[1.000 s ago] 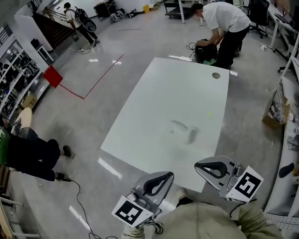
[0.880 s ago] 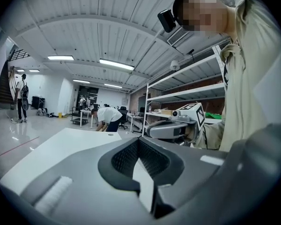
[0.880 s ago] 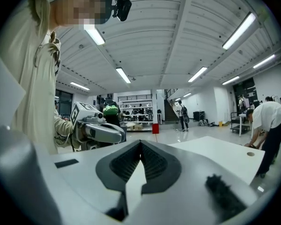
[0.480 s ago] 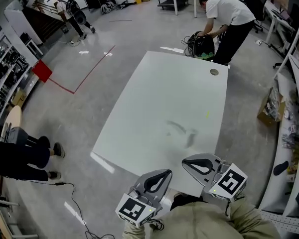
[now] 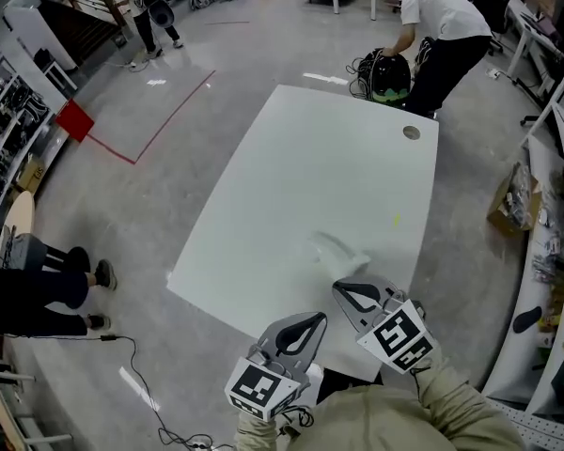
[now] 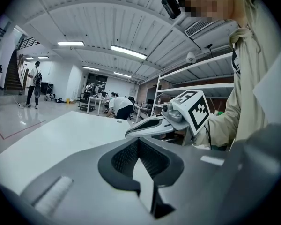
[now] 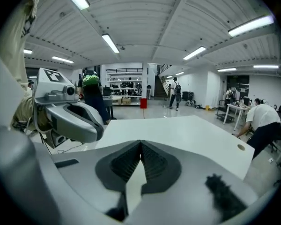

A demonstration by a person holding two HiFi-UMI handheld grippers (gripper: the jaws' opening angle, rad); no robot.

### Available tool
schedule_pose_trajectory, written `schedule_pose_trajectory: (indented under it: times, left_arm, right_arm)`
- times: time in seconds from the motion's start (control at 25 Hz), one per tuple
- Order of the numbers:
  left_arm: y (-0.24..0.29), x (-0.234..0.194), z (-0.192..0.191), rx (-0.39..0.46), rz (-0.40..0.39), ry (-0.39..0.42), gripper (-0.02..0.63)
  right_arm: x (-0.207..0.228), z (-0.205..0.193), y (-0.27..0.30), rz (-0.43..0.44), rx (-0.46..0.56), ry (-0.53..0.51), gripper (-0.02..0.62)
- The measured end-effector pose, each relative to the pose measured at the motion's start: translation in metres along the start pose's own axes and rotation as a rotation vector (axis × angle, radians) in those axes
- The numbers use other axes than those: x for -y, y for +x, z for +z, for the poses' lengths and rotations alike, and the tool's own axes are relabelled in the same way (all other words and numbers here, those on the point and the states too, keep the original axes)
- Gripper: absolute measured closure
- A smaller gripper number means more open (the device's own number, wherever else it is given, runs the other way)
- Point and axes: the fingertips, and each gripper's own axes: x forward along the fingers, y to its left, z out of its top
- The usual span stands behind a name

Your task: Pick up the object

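Right tongs [image 5: 355,295], closed, empty, have advanced over surface [image 5: 310,158] toward faint object [image 5: 331,244] at 11 o'clock; left tongs [image 5: 305,327] closed; pickup unstarted.

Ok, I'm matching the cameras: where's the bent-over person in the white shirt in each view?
Head view: person top right, past the white table's far corner.
Left gripper view: person small, left of centre.
Right gripper view: person at right edge.
Shared landmark: white table.
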Motion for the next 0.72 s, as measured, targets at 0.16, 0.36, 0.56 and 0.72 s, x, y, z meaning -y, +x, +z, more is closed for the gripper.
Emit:
schedule_pose_trajectory:
  times: [0.16, 0.36, 0.56, 0.72]
  left_arm:
    - [0.005, -0.014, -0.003, -0.01, 0.016, -0.02, 0.6]
    - [0.007, -0.026, -0.011, -0.02, 0.033, -0.032, 0.6]
    - [0.006, -0.036, -0.013, -0.026, 0.052, -0.048, 0.6]
    - [0.005, -0.042, -0.013, -0.028, 0.062, -0.057, 0.6]
  right_arm:
    - [0.022, -0.002, 0.02, -0.091, -0.058, -0.007, 0.592]
    - [0.039, -0.016, 0.044, -0.137, -0.147, -0.032, 0.489]
    - [0.046, -0.029, 0.064, -0.126, -0.251, -0.066, 0.365]
    - [0.051, -0.032, 0.078, -0.108, -0.324, -0.086, 0.308]
